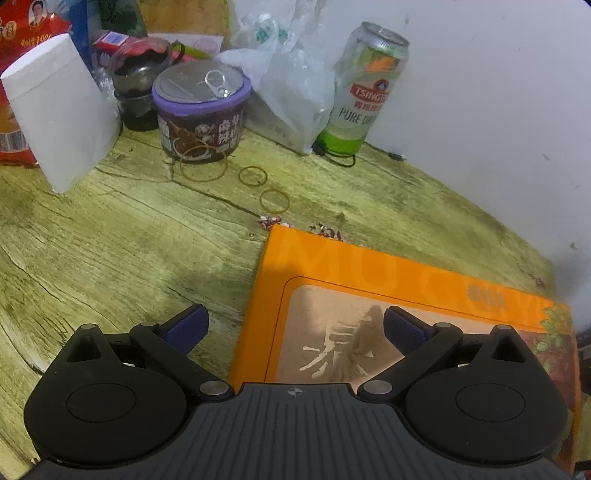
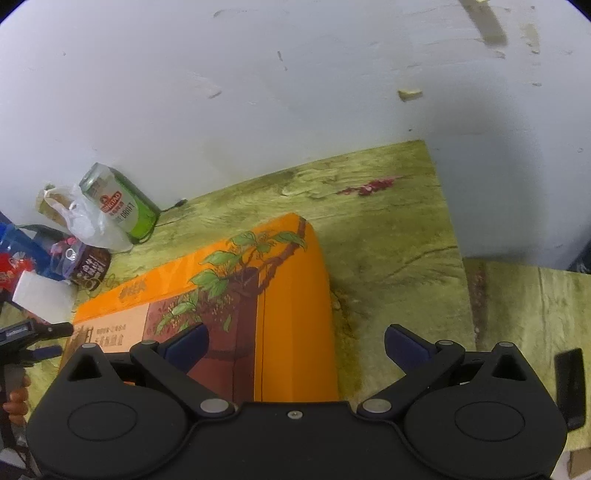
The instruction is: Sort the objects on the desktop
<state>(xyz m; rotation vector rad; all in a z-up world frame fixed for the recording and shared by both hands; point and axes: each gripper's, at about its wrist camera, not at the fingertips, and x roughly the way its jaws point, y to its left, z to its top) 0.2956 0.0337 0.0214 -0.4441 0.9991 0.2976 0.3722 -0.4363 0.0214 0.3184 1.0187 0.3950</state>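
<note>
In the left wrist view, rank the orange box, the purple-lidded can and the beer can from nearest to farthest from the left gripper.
From the left gripper, open above the table:
1. Orange box, right under its right finger.
2. Purple-lidded can, ahead, to the left.
3. Beer can, farthest, ahead right, by the wall.

The flat orange cardboard box runs off the picture's right edge. The red snack bag is cut off at the left, partly hidden behind the white paper block.
</note>
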